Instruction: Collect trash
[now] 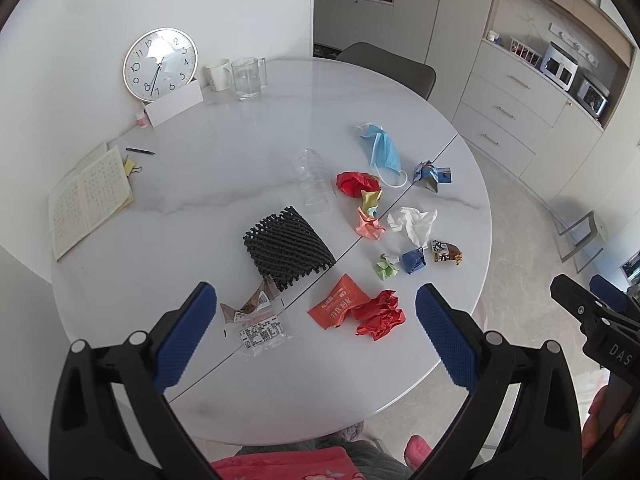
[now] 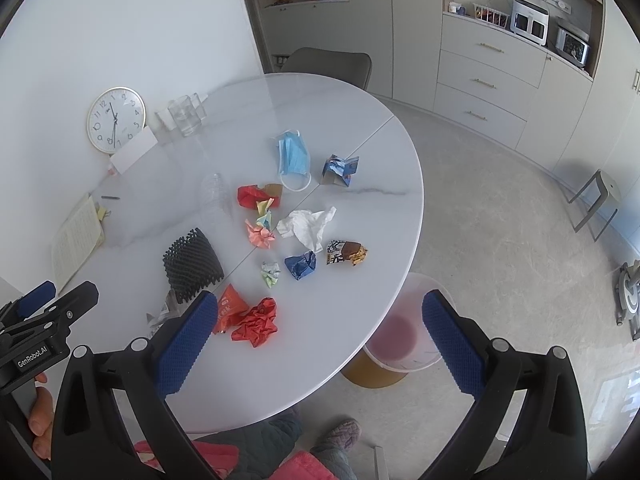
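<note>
Both claws hang above the near edge of the round white desk (image 1: 240,408), fingers spread wide and holding nothing: left claw (image 1: 316,336), right claw (image 2: 320,344). Nearest the left claw lie a clear labelled wrapper (image 1: 262,330), an orange packet (image 1: 336,306) printed with characters too small to read, and crumpled red paper (image 1: 380,314). Further in sit a black foam net (image 1: 288,248), coloured paper wads, a white tissue (image 1: 412,220), a blue face mask (image 1: 382,152) and a clear plastic bottle (image 1: 314,182). Below the desk's right edge stands a bin (image 2: 400,340) lined with a pink bag; it looks empty, though part of it is hidden. Collection appears not yet begun; every piece remains. The claw housings read "GenRobot.AI" and "DAS". A clock (image 1: 160,64), mugs and an open notebook (image 1: 90,200) occupy the far-left edge.
</note>
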A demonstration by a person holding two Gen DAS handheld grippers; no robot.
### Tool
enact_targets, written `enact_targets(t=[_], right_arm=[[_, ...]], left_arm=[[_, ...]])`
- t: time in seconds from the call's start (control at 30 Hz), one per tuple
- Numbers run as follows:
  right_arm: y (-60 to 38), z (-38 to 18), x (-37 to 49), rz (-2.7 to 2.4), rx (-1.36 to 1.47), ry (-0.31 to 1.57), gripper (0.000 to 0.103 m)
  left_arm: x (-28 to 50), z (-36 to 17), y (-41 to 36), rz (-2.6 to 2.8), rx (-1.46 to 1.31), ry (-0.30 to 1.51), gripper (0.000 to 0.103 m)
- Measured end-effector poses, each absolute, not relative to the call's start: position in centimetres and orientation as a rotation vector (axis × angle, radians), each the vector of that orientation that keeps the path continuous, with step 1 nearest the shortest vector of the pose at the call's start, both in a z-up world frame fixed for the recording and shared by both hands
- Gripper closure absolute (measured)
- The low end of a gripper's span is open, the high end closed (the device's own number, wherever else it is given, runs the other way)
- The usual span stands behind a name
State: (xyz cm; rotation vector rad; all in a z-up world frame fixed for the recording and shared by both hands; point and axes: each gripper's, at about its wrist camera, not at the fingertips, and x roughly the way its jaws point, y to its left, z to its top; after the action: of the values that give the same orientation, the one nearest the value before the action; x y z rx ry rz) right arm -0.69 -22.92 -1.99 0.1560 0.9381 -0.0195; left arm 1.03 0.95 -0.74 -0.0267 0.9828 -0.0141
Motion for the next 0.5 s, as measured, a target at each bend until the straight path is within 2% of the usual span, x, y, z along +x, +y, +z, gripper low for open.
enact_targets(t=[0.5], right_arm=[[-23.06,-2.18,-0.31,-0.021,0.153,0.941,0.002]], left_arm=[[1.59,-0.85,0.86,-0.010,-0.023,0.987,0.008]])
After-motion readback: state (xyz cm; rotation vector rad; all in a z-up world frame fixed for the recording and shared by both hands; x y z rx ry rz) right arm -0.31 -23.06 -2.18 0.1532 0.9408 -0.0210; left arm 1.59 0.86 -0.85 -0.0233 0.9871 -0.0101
